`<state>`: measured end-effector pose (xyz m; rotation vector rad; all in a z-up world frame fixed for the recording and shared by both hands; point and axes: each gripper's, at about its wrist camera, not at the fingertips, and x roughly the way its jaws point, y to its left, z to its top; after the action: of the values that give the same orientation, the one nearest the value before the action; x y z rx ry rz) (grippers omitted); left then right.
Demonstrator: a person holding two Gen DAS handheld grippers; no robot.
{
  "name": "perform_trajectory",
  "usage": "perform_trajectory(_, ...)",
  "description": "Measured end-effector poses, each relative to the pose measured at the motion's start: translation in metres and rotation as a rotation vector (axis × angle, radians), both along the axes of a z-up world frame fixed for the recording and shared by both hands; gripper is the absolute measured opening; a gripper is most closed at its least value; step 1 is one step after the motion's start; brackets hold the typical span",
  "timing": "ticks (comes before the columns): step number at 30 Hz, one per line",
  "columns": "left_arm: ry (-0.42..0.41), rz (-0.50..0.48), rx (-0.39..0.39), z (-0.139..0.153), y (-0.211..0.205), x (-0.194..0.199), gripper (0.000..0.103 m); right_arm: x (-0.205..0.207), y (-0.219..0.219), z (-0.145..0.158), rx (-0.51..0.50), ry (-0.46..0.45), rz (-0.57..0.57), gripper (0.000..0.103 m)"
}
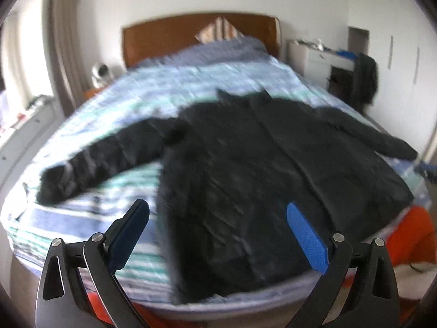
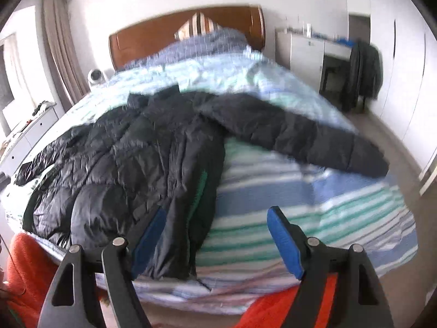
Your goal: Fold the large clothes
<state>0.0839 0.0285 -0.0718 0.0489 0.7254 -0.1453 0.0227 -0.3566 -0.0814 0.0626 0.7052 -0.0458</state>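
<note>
A large black quilted jacket (image 1: 262,169) lies spread flat on the bed with both sleeves stretched outward. It also shows in the right wrist view (image 2: 131,161), its right sleeve (image 2: 300,134) reaching across the striped cover. My left gripper (image 1: 218,213) is open and empty, held above the jacket's lower hem at the foot of the bed. My right gripper (image 2: 217,218) is open and empty, held over the jacket's lower right edge. Neither gripper touches the fabric.
The bed has a blue, green and white striped cover (image 2: 314,205) and a brown headboard (image 1: 191,35). An orange cloth (image 2: 273,309) hangs at the foot. White drawers (image 1: 316,60) and a chair with dark clothes (image 1: 366,79) stand at the right.
</note>
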Motion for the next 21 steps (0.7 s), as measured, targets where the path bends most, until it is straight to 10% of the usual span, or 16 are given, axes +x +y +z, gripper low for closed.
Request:
perform_trajectory(7, 0.144, -0.044, 0.010, -0.009, -0.025, 0.008, 0.101, 0.005, -0.001, 0.018, -0.069, -0.073, 0.007, 0.085)
perform_trajectory(21, 0.010, -0.003, 0.003, 0.030, -0.024, 0.031, 0.101, 0.017, -0.019, 0.005, -0.130, 0.088, -0.069, 0.086)
